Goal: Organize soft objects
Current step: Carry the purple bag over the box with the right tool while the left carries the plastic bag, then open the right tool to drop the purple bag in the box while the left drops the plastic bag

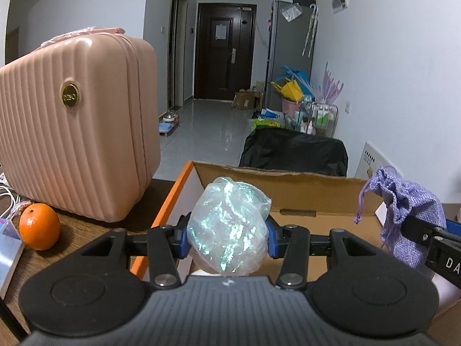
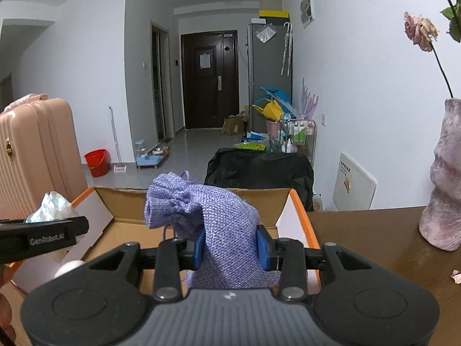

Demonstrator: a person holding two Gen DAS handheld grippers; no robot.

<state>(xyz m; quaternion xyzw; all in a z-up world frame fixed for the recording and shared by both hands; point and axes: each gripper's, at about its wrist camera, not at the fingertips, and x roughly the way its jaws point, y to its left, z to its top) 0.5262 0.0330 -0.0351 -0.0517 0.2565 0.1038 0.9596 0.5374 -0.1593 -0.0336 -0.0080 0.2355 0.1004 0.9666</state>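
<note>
My left gripper (image 1: 227, 238) is shut on a crumpled iridescent plastic bag (image 1: 229, 227), held over the near left part of an open cardboard box (image 1: 291, 190) with orange edges. My right gripper (image 2: 230, 248) is shut on a purple woven drawstring pouch (image 2: 219, 225), its blue pads pressing both sides, above the same cardboard box (image 2: 126, 201). In the left wrist view the purple pouch (image 1: 403, 216) hangs at the right over the box with the right gripper's finger behind it. In the right wrist view the plastic bag (image 2: 53, 207) shows at the left above the left gripper's finger.
A pink ribbed suitcase (image 1: 75, 127) stands on the wooden table left of the box, with an orange (image 1: 39, 226) in front of it. A pink textured vase (image 2: 443, 187) with a dried rose stands on the table at the right. A black-covered chair (image 1: 294, 150) sits beyond the box.
</note>
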